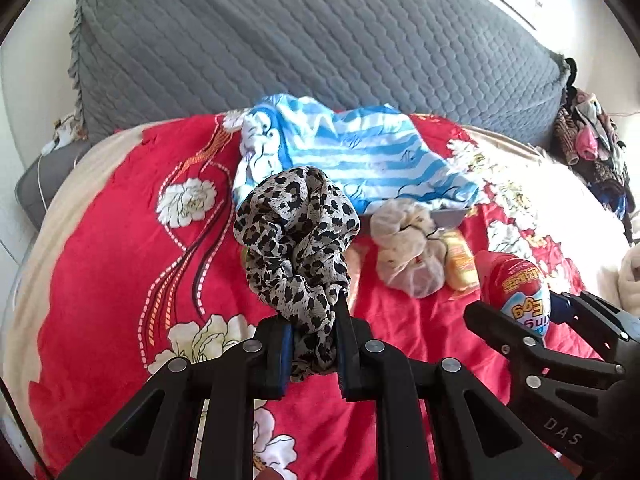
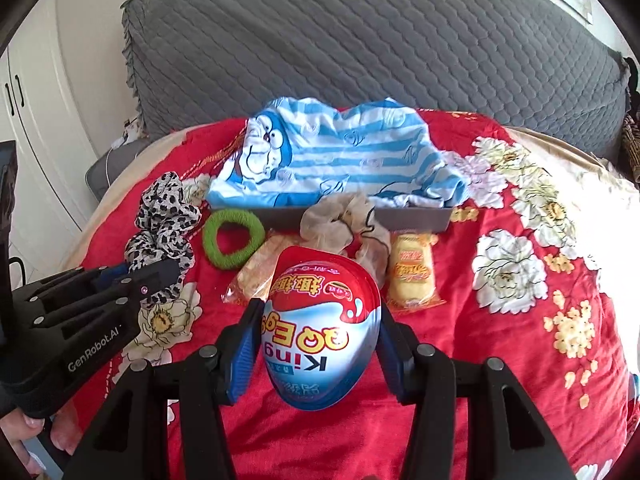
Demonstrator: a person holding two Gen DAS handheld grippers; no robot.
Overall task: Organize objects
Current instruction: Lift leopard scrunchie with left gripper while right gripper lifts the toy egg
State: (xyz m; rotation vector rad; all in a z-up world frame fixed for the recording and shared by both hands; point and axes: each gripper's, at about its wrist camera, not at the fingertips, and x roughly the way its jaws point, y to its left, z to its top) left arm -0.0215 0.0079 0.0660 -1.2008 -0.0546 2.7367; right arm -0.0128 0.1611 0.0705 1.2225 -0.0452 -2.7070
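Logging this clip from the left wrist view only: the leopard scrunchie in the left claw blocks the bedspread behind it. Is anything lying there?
Observer: Yes. A green hair ring lies on the red bedspread, just right of the leopard scrunchie.
Operator: I see one yellow snack packet. Any others?
Observer: A second, clear-wrapped packet lies between the green hair ring and the toy egg.
Operator: Is the toy egg really gripped?
Observer: The right claw has a blue pad pressed on each side of it.
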